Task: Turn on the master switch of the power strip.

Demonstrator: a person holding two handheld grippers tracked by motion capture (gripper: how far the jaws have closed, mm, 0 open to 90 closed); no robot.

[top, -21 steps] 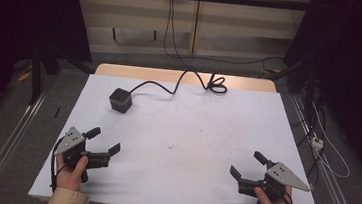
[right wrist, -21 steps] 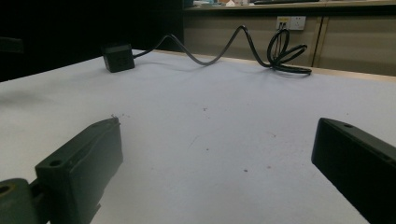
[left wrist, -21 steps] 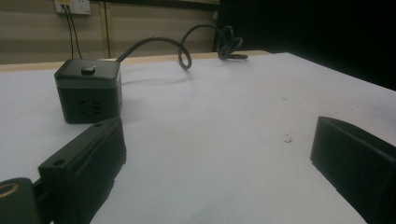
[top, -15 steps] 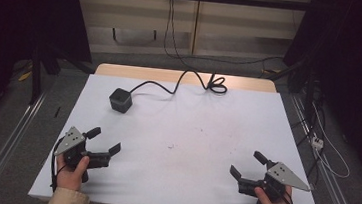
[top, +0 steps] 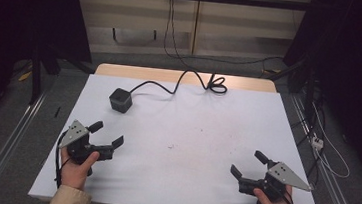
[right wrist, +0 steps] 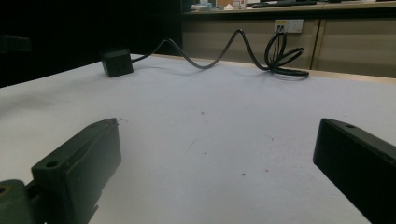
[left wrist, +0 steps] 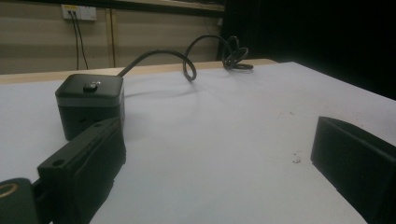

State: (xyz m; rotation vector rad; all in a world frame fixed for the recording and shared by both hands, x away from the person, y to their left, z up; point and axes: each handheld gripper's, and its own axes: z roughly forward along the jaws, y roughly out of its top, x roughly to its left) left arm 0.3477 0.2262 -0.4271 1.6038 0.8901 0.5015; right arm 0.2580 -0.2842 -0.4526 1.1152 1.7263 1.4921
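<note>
Black cube sits nearer the left gripper

Black power cube stands on the white table, ahead of the left gripper, whose jaws gape empty. Its cable trails rightward from the cube. Farther right of the cube, well apart, the right gripper is likewise spread and empty.

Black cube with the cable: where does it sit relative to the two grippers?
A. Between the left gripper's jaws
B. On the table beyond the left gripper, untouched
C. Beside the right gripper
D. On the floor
B: the black cube rests on the white table ahead of the open left gripper, apart from it.
</note>
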